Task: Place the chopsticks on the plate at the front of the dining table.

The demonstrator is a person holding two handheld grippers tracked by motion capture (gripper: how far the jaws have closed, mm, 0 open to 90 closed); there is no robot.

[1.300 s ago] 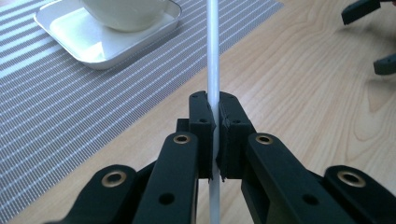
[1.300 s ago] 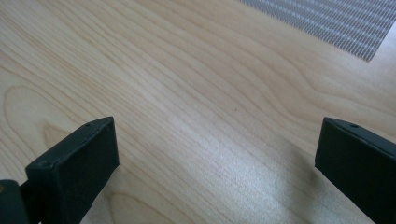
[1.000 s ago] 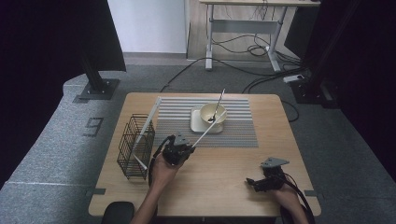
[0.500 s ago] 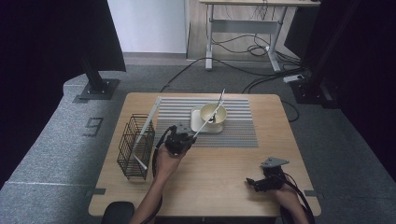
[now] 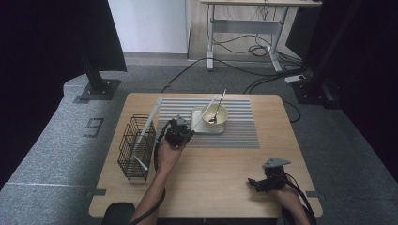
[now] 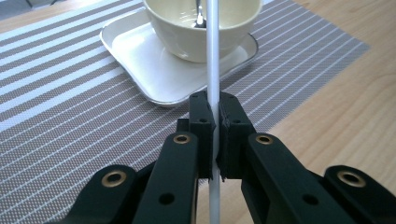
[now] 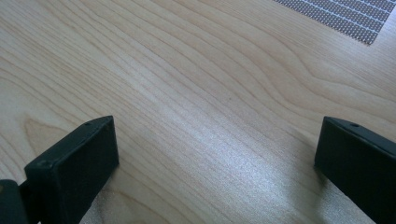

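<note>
Wooden table (image 5: 206,187) is carrying a striped mat (image 5: 234,133) at frame centre. Left gripper (image 6: 215,119) is clenching a white stick (image 6: 213,56), which is angling toward the bowl (image 5: 215,115) on its tray (image 5: 199,127). Right gripper (image 7: 215,154) is resting at lower right, jaws released, grasping nothing.

Both claws matt black plastic, brass-ringed screw holes; right claw (image 5: 256,183) carries grey three-cornered plate, black cable; forearms bare.
</note>
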